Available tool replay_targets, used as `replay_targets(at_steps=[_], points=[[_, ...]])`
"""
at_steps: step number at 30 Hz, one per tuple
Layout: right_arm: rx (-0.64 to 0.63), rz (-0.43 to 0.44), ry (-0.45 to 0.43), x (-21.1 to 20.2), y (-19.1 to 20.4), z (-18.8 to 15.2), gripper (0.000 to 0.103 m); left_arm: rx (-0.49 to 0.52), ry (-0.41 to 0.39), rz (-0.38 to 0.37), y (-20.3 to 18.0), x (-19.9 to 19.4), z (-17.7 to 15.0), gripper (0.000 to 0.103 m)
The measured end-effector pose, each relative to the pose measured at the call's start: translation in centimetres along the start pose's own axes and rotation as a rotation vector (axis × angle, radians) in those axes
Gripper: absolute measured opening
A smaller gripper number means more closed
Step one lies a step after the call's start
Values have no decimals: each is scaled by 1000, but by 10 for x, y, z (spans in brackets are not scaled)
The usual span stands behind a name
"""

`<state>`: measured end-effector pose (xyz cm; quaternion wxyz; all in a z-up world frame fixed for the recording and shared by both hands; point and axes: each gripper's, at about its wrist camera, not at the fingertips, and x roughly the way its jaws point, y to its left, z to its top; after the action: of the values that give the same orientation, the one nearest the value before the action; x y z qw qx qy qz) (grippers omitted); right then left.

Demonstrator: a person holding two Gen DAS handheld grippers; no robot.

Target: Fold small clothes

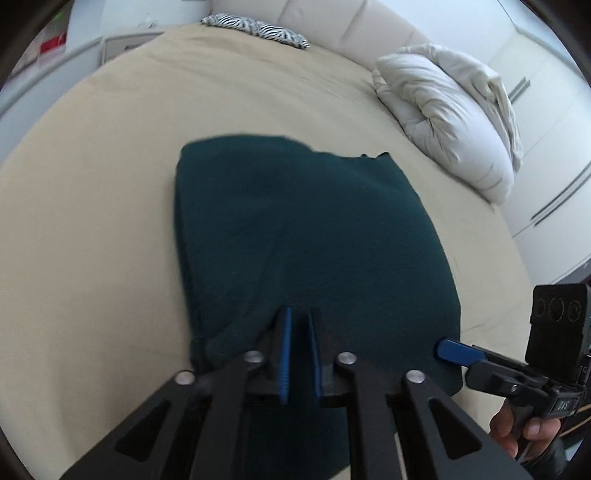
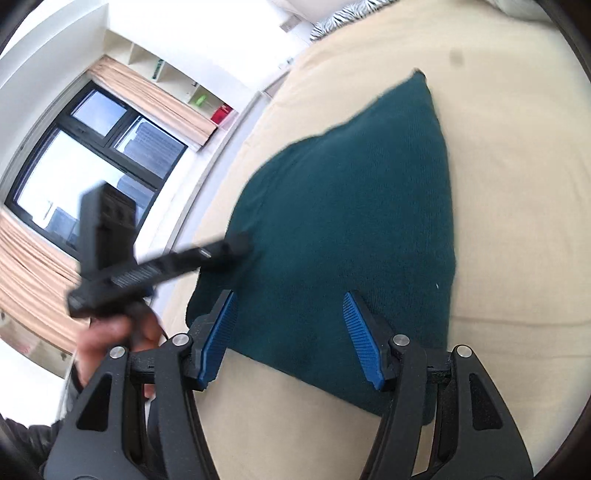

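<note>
A dark teal knit garment (image 1: 303,236) lies folded flat on the beige bed sheet (image 1: 92,206); it also shows in the right wrist view (image 2: 354,206). My left gripper (image 1: 298,354) is nearly shut over the garment's near edge, with a narrow gap between its blue pads; whether cloth is pinched is unclear. My right gripper (image 2: 290,336) is open, its blue pads spread over the garment's near corner. The right gripper also shows in the left wrist view (image 1: 458,352) at the garment's right edge. The left gripper (image 2: 236,243) appears blurred in the right wrist view.
A white crumpled pillow (image 1: 450,114) lies at the bed's far right. A zebra-print cushion (image 1: 258,31) sits by the headboard. White wardrobe doors (image 1: 554,155) stand to the right. A window (image 2: 92,166) with beige curtains is to the left.
</note>
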<state>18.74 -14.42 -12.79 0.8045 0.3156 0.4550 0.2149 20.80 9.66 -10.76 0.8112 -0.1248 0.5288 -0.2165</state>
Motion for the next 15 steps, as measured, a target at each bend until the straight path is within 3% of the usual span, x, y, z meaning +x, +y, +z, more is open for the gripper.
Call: replay_targets(at_steps=[7, 11, 15], points=[[146, 218, 28, 9, -25, -5, 59, -92, -30, -175, 37, -3, -20, 5], [150, 201, 160, 28, -36, -21, 57, -126, -24, -234, 48, -3, -22, 6], [230, 255, 156, 10, -57, -30, 53, -156, -16, -273, 50, -1, -21, 6]])
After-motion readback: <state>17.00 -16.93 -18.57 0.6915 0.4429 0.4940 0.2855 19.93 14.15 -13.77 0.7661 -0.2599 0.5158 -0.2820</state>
